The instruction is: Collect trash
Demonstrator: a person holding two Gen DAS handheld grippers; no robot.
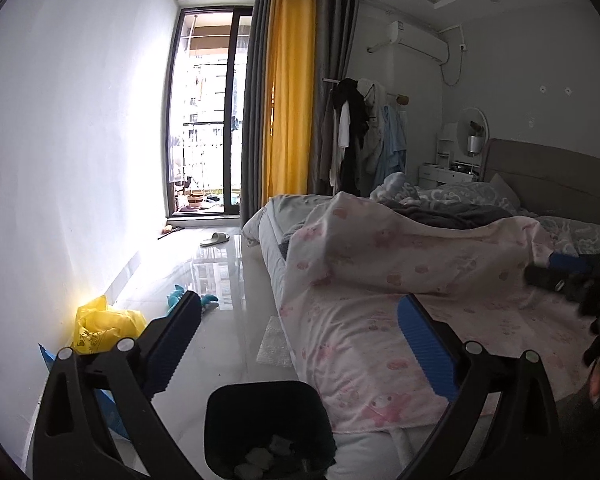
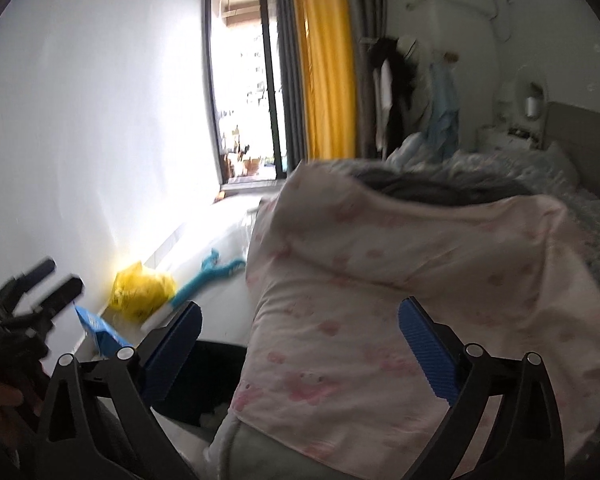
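Note:
A black trash bin (image 1: 268, 428) stands on the floor beside the bed, with crumpled white paper (image 1: 266, 456) inside; its rim also shows in the right wrist view (image 2: 216, 364). My left gripper (image 1: 300, 344) is open and empty, above and just behind the bin. My right gripper (image 2: 300, 348) is open and empty, over the bed's pink blanket (image 2: 400, 300); it shows at the right edge of the left wrist view (image 1: 564, 276). A yellow plastic bag (image 1: 104, 328) and a blue packet (image 2: 100, 330) lie by the wall. A clear bubble-wrap piece (image 1: 274, 340) lies on the floor by the bed.
The bed (image 1: 420, 264) fills the right side. A blue toy (image 1: 192, 300) and a slipper (image 1: 215, 239) lie on the glossy floor (image 1: 220, 272). The white wall (image 1: 60, 160) is on the left. The balcony door (image 1: 208, 120), curtains (image 1: 288, 96) and a clothes rack (image 1: 360, 132) stand at the far end.

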